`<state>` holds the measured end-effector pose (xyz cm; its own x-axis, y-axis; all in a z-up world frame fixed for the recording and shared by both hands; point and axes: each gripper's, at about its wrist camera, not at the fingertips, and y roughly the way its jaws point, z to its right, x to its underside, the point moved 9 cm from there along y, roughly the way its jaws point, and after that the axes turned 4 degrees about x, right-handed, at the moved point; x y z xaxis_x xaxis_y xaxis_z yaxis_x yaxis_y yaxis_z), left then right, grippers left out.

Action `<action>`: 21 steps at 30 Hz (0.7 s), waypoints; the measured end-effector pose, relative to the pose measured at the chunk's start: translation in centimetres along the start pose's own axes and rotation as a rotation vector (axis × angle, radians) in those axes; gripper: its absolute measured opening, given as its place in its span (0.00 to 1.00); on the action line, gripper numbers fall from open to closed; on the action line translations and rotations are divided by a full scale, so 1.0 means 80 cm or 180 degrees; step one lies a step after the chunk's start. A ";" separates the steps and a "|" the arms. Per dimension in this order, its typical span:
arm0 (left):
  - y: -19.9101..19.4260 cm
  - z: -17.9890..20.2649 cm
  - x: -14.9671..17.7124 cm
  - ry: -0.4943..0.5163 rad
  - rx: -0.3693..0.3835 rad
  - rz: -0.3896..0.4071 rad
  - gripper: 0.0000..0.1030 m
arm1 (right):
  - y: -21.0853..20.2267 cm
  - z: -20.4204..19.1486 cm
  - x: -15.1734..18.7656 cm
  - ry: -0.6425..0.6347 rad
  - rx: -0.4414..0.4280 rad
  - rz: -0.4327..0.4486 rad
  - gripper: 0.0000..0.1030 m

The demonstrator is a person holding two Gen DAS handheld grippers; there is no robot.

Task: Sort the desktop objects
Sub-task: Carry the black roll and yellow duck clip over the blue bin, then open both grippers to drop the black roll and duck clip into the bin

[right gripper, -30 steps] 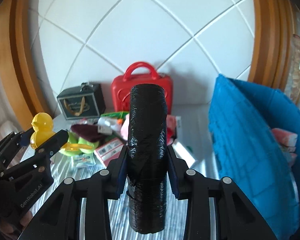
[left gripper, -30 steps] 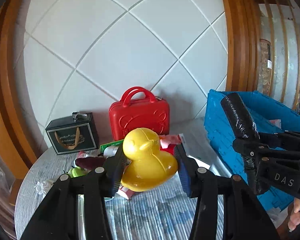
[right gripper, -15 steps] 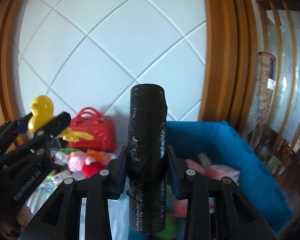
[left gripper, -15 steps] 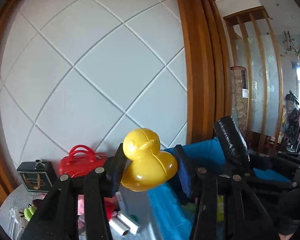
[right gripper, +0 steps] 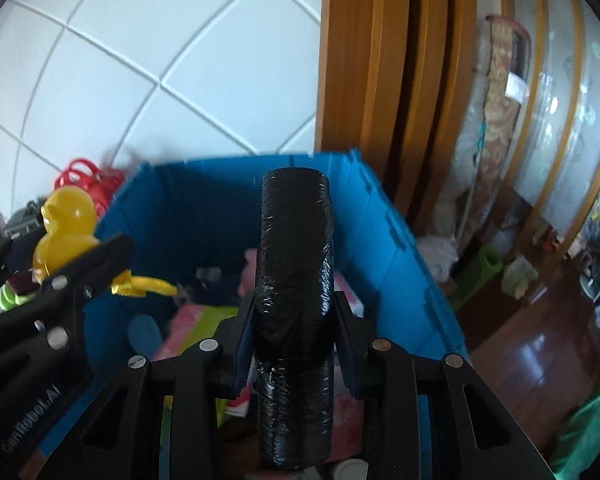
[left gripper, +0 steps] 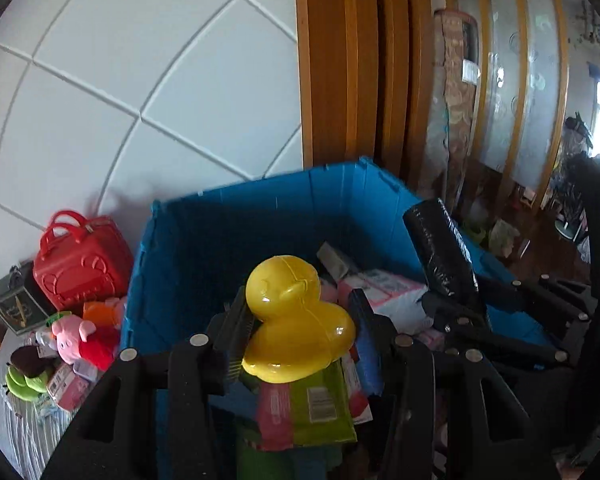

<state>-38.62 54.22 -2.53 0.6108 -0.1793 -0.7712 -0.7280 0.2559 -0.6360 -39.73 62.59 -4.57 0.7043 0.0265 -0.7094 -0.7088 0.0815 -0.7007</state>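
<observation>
Yellow duck (left gripper: 296, 322): plastic, centre of left wrist view, clamped between the left gripper (left gripper: 300, 320) pads, held above the open blue crate (left gripper: 236, 224); also seen at left edge of right wrist view (right gripper: 66, 232).
Left gripper: jaws clenched on the duck's body.
Black roll (right gripper: 294, 304): wrapped cylinder, upright in centre of right wrist view, over the crate; in left wrist view at right (left gripper: 440, 252), tilted.
Right gripper (right gripper: 294, 344): jaws clenched on the roll's lower half.
Blue crate: filled lower centre of both views, held pink and green packets (left gripper: 308, 404) and boxes.
Red case (left gripper: 80, 264): left edge of left wrist view, beside the crate, against white tiled wall (left gripper: 140, 80).
Pig plush (left gripper: 84, 336): lower left, on striped table (left gripper: 24, 436) below the case.
Dark box (left gripper: 14, 304): far left, beside the red case.
Wooden frame (left gripper: 340, 60): upper centre, behind the crate.
</observation>
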 end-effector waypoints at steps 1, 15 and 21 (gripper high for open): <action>0.016 0.000 0.009 -0.0032 0.0021 -0.0147 0.45 | 0.016 0.001 0.008 -0.0017 -0.0015 -0.0086 0.34; 0.072 -0.017 0.073 -0.0076 -0.0195 -0.0976 0.46 | 0.116 -0.002 0.097 -0.0171 -0.0108 -0.0962 0.34; 0.076 -0.019 0.080 -0.0053 -0.0266 -0.1010 0.66 | 0.116 -0.001 0.115 -0.0219 -0.0054 -0.1095 0.35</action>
<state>-39.61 53.17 -11.37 0.8157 -0.2220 -0.5341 -0.5231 0.1108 -0.8450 -39.82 63.48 -17.60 0.9026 0.0675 -0.4253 -0.4298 0.0808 -0.8993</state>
